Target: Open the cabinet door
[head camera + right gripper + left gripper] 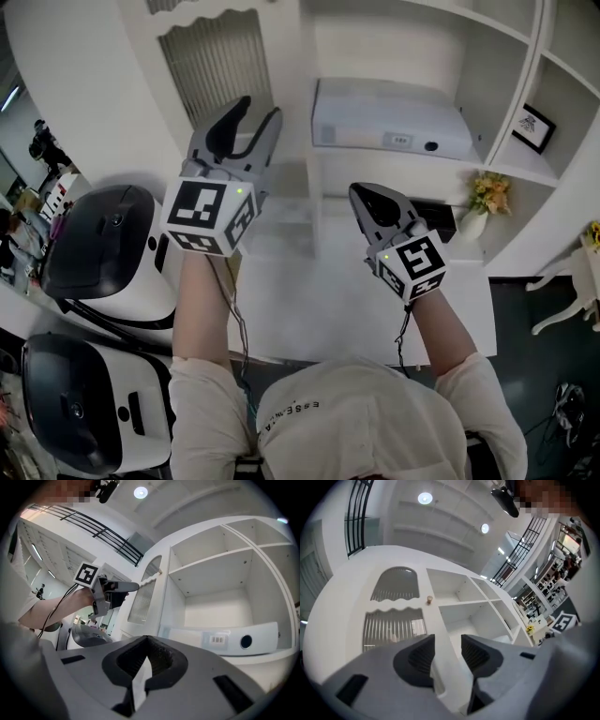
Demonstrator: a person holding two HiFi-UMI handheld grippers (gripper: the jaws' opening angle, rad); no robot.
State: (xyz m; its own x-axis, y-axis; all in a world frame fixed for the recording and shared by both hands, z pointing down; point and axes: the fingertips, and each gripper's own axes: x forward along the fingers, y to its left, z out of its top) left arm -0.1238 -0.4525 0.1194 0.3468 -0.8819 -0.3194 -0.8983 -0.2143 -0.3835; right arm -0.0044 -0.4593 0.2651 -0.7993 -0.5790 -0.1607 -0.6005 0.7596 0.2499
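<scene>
The white cabinet door (pixel 214 70) with ribbed glass panels stands closed at the upper left of the shelving. In the left gripper view the door (pixel 393 627) lies ahead, and its small brown knob (pixel 429 600) sits at its right edge, above the jaws. My left gripper (pixel 261 111) is raised in front of the door, open and empty (pixel 447 643). My right gripper (pixel 362 192) hangs lower and to the right, shut on nothing (pixel 146 638). The right gripper view shows the left gripper (pixel 125 587) short of the door (pixel 143 597) and below the knob (pixel 161 572).
A white box-like device (pixel 389 122) lies on the open shelf right of the door. A framed picture (pixel 534 127) and a vase of yellow flowers (pixel 487 195) sit further right. A white counter (pixel 319 300) is below. Two black-and-white machines (pixel 103 244) stand at left.
</scene>
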